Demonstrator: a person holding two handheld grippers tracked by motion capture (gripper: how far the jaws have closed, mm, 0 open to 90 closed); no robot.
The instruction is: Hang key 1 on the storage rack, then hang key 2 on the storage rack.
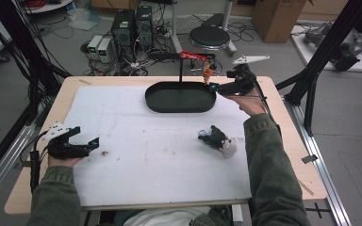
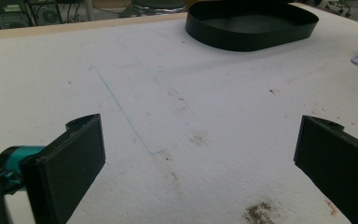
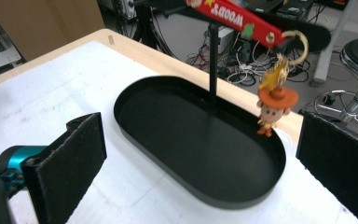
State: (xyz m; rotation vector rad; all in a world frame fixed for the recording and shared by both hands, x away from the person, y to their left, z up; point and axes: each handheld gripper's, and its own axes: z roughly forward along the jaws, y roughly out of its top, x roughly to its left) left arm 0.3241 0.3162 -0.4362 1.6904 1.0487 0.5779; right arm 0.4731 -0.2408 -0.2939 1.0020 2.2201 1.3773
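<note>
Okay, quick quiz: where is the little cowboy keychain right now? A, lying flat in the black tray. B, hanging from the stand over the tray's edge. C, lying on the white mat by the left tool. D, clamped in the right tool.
B: the keychain dangles from the stand over the tray rim, and the right tool is open beside it.

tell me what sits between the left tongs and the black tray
Nothing: in the left gripper view, only bare, lightly stained white mat stretches from the open left tongs to the black tray.
</note>
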